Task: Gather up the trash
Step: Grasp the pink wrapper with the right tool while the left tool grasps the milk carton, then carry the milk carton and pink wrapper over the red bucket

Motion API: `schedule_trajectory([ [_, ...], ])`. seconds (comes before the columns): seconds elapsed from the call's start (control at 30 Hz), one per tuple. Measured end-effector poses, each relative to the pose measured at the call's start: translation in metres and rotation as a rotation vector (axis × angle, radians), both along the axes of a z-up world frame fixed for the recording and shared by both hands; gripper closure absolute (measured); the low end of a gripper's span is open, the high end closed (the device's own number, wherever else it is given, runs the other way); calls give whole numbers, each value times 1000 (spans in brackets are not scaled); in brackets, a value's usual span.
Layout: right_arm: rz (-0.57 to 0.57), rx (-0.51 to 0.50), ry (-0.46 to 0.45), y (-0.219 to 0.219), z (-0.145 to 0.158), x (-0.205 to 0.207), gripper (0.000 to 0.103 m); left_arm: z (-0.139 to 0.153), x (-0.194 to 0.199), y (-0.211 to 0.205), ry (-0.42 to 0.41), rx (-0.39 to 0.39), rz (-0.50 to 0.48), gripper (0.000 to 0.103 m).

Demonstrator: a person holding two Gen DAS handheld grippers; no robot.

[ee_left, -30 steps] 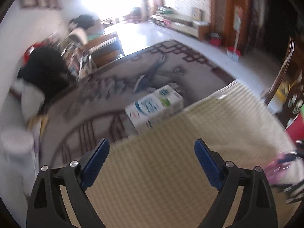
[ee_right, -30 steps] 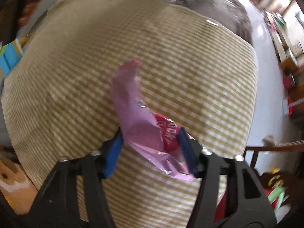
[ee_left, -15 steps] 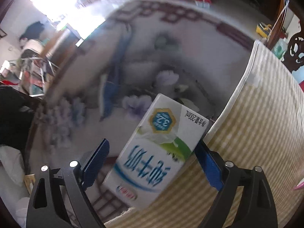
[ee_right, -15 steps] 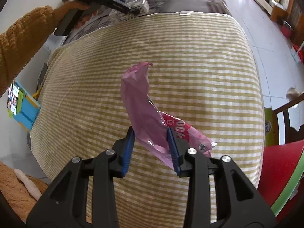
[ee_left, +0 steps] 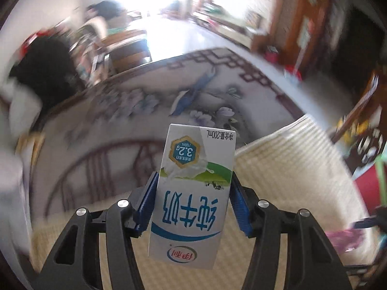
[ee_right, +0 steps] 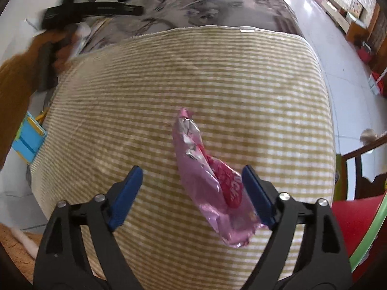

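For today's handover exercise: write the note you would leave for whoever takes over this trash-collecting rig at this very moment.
Left claw: shut on the milk carton, pads on both its sides, carton held above the edge of the checked cloth.
Right claw: open, straddling the pink wrapper, which lies on the cloth near the claw's right pad; whether it touches is unclear.
Done: carton picked up.
Left: close on the wrapper, then bin both. No bin shows in either view.

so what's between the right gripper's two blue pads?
Right wrist view: the crumpled pink foil wrapper lies against the right pad; bare yellow checked cloth fills the remainder. The right gripper is open.
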State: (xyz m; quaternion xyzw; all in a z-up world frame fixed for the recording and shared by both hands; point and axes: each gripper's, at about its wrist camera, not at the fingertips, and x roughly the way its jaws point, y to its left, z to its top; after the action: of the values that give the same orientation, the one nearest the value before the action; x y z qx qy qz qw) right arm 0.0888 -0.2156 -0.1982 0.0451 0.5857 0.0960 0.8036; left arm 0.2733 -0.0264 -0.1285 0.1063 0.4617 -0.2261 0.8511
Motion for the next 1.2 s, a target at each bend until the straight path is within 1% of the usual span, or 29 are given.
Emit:
schedule_trajectory([
  [0.03, 8, -34, 16, 5, -5, 2, 21, 5, -20, 12, 5, -25, 53, 49],
  [0.07, 16, -56, 26, 8, -8, 3, 24, 6, -33, 22, 10, -39, 100, 49],
  [0.1, 19, -64, 31, 10, -11, 3, 37, 7, -42, 27, 11, -45, 128, 49],
  [0.13, 15, -58, 38, 12, -12, 3, 53, 8, -58, 35, 12, -56, 171, 49],
  [0.2, -5, -44, 44, 12, -13, 3, 64, 8, -85, 44, 0, -57, 231, 49],
  [0.23, -17, -48, 35, 13, -10, 3, 68, 7, -95, 45, -8, -54, 261, 49],
  [0.3, -34, -39, -14, 14, 4, 1, 70, 8, -111, 47, -16, -69, 306, 49],
  [0.37, -36, -23, -68, 17, 19, -3, 71, 9, -129, 45, -35, -67, 336, 49],
  [0.47, -29, -1, -143, 25, 41, -7, 71, 15, -147, 45, -40, -86, 351, 49],
  [0.6, -26, 29, -211, 36, 61, -15, 71, 26, -168, 51, -58, -91, 365, 49],
  [0.73, 1, 58, -275, 42, 85, -25, 71, 35, -179, 53, -77, -91, 376, 49],
  [0.8, 4, 66, -298, 41, 89, -31, 71, 40, -182, 54, -84, -93, 381, 49],
  [1.07, -17, 110, -426, 33, 134, -47, 71, 62, -198, 44, -134, -109, 370, 49],
  [1.2, -33, 126, -462, 23, 144, -54, 71, 65, -204, 33, -140, -115, 351, 49],
])
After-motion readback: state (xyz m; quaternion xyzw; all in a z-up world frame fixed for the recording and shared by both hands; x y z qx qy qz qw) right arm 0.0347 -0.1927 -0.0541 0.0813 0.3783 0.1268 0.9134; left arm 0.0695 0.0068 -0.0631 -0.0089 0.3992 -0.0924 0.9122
